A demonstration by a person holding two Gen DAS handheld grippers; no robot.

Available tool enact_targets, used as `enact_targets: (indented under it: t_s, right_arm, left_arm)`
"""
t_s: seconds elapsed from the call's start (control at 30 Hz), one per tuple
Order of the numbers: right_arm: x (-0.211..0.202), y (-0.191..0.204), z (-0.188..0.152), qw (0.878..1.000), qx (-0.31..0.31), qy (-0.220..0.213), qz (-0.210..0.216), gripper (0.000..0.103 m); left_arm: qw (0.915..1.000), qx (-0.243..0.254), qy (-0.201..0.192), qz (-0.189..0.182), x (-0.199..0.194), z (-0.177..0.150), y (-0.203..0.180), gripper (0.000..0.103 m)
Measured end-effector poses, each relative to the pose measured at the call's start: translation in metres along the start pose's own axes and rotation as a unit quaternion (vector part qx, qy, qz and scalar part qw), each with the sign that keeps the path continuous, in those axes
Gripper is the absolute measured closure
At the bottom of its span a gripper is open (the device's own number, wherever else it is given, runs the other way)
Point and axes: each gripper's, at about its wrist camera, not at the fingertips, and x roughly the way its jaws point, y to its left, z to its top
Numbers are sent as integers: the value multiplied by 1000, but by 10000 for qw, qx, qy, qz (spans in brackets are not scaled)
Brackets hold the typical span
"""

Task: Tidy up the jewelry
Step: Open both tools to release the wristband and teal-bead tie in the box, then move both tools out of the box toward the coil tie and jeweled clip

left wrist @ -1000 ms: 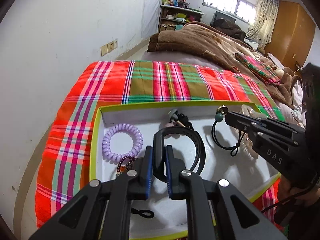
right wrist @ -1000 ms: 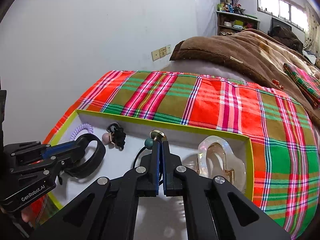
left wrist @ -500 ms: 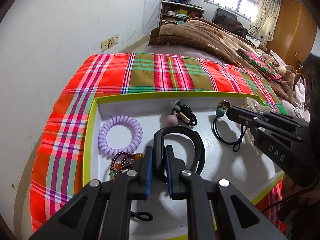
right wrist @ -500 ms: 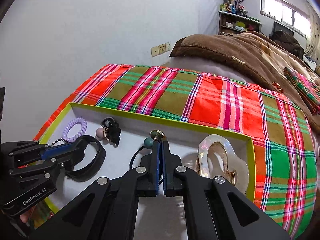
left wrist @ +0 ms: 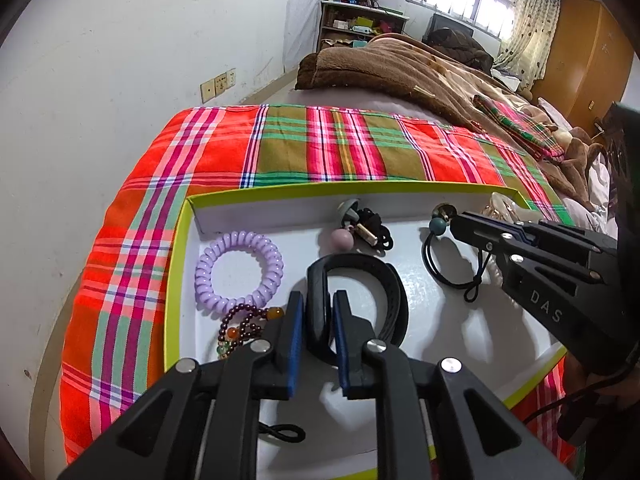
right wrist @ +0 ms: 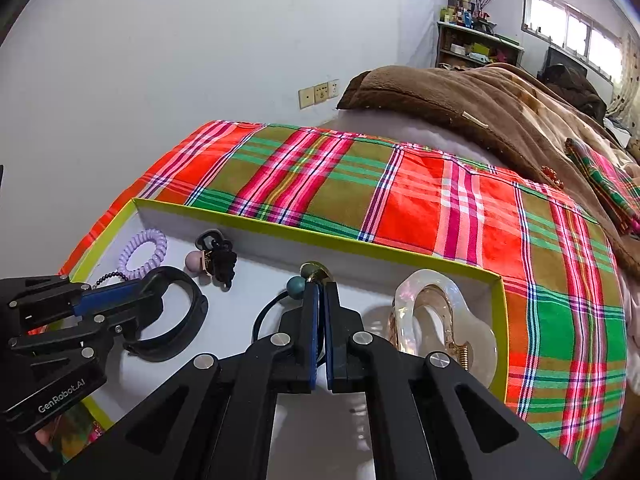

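Left wrist view: black band between loosening left claw pads, untouched.

Tray: white card floor, slightly glossy, lime paper rim. Black band: matt rubbery strap. Lilac coil tie: glossy plastic. Clear claw clip in the right corner: glossy translucent plastic (metal spring). Checked cloth: woven, matt. Brown blanket: fleecy.
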Motion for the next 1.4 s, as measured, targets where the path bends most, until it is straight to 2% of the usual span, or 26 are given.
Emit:
enact_targets:
  t_s: [0.2, 0.33, 0.47, 0.7, 0.9, 1.07, 1.13, 1.2, 1.4]
  right_arm:
    - [0, -1, 0, 10000, 13, -2, -19, 96]
    - [-1, -2, 0, 10000, 22, -16, -14, 94]
    - [-1, -3, 0, 10000, 30, -28, -31, 93]
    - [-4, -4, 0, 10000, 46, -54, -51, 89]
    - [-10, -4, -2, 9999, 81, -115, -1, 79]
    - [-21, -2, -3, 9997, 75, -239, 30, 77]
    - [-26, 0, -3, 9996, 60, -284, 32, 68]
    - [-32, 1, -5, 9994, 53, -346, 56, 64]
    - [-52, 5, -12, 9987, 84, -507, 37, 64]
  left_arm:
    - [10000, -18, 7, 29, -1, 0, 0, 72]
    - [10000, 2, 15, 31, 0, 0, -1, 69]
    - [10000, 15, 23, 19, 0, 0, -3, 63]
    - [10000, 5, 14, 1, -2, -1, -3, 61]
    - [10000, 0, -56, -28, -8, -2, -3, 55]
    - [9999, -52, -152, -52, -19, -5, -2, 52]
    - [9998, -34, -199, -67, -25, -6, -2, 51]
    - [9997, -22, -252, -67, -31, -8, -4, 49]
    - [9991, -31, -408, -77, -50, -17, -5, 48]
